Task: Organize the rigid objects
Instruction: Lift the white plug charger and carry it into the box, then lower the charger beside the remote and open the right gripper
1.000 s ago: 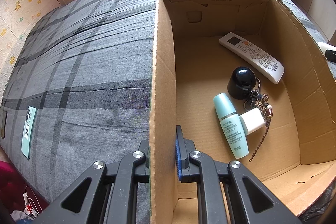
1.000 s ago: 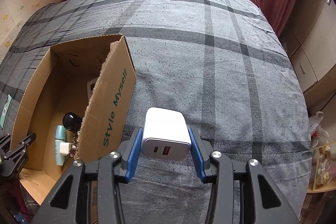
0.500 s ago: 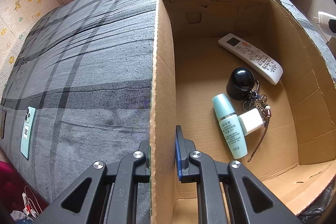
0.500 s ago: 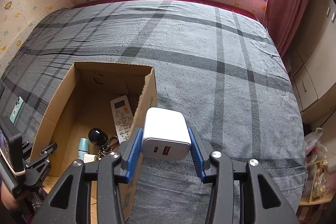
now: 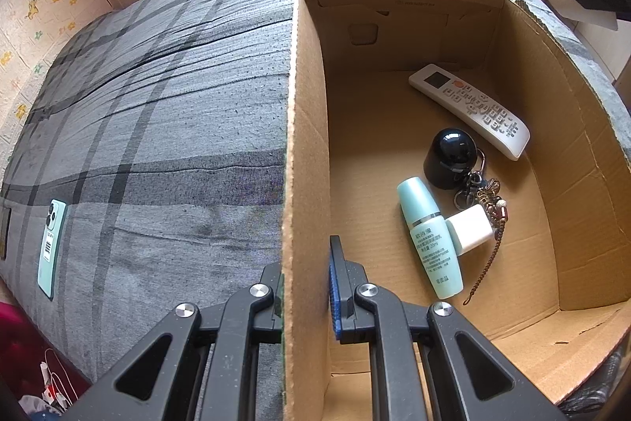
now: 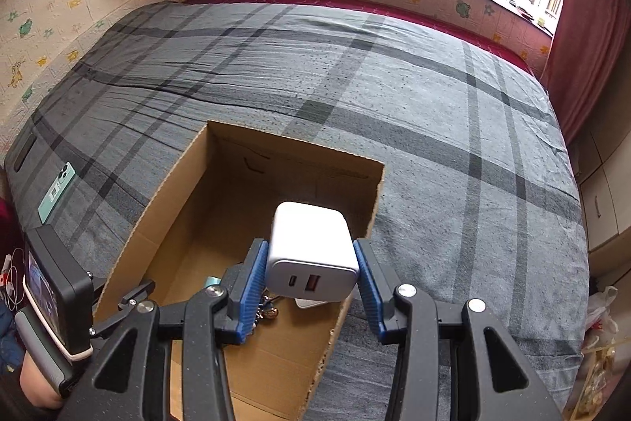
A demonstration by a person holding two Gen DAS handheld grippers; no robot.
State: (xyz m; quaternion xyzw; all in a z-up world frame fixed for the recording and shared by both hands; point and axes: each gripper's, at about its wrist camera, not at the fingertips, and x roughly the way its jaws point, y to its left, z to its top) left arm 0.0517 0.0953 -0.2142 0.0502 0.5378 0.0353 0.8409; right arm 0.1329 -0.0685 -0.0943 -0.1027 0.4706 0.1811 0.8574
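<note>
Cardboard now lies under my right gripper [image 6: 311, 275] — a second ago it hung over bare bedspread [image 6: 434, 129], clamped on the white charger [image 6: 311, 255]. So the drop is near, I judge. My left gripper [image 5: 305, 287] stays pinched on the box [image 5: 303, 145] wall, steadying it. Inside lie a remote [image 5: 469, 109], black cap [image 5: 449, 156], keychain [image 5: 487, 200], teal bottle [image 5: 430, 235] and small white cube [image 5: 471, 229] — crowding the landing spot. A phone [image 5: 51, 243] waits on the bedspread.
</note>
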